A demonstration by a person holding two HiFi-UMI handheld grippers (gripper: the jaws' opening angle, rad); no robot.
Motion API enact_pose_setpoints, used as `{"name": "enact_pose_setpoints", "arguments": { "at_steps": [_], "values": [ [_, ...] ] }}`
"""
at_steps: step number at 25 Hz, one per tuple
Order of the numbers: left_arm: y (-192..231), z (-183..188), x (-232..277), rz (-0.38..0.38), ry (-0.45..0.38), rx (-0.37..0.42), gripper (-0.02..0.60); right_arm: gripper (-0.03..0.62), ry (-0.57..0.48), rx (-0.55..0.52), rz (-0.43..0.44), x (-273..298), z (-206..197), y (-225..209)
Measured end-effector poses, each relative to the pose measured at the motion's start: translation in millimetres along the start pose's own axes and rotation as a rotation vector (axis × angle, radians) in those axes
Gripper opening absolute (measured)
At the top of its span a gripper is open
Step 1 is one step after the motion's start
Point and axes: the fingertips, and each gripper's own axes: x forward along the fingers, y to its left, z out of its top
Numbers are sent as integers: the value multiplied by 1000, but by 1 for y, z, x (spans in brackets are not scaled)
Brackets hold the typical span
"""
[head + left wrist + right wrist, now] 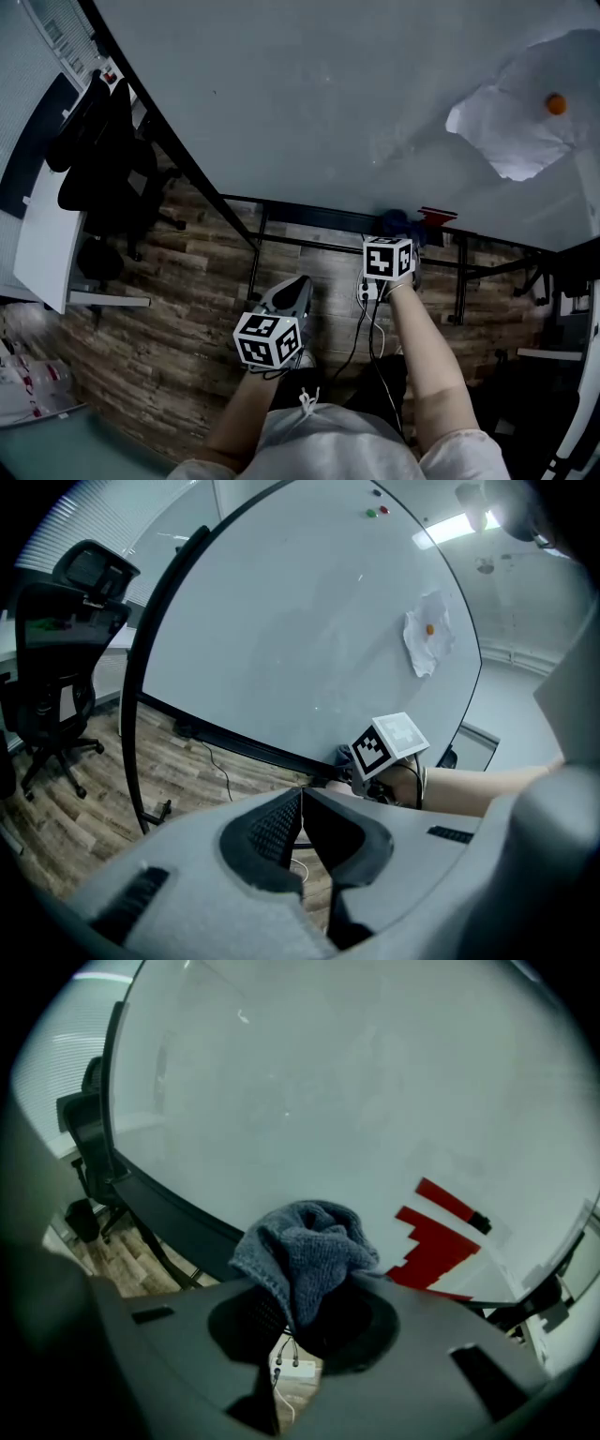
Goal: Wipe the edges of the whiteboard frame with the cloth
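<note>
Most wiping apparently lies ahead: right gripper [305, 1309] clamps the cloth [307, 1246] at the lower whiteboard frame [178, 1215]; left gripper [300, 810] is closed, empty.

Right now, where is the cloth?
The grey cloth is clamped in the right gripper, near the whiteboard's bottom frame edge, left of the red marks in that gripper's view.

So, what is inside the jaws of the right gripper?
A crumpled grey-blue knitted cloth is clamped in the right gripper. It hides a stretch of the whiteboard's dark bottom frame behind it.
</note>
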Motion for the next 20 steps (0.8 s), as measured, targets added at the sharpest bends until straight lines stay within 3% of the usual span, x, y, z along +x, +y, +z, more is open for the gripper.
{"name": "enact_pose_setpoints", "arguments": {
  "at_steps": [13,20],
  "values": [
    [63,-5,-49,73,-12,-38,18,69,-71,-8,171,-14,53,116],
    [91,-4,-61,120,-31,-76,18,69,-91,-9,229,-19,70,156]
  ]
}}
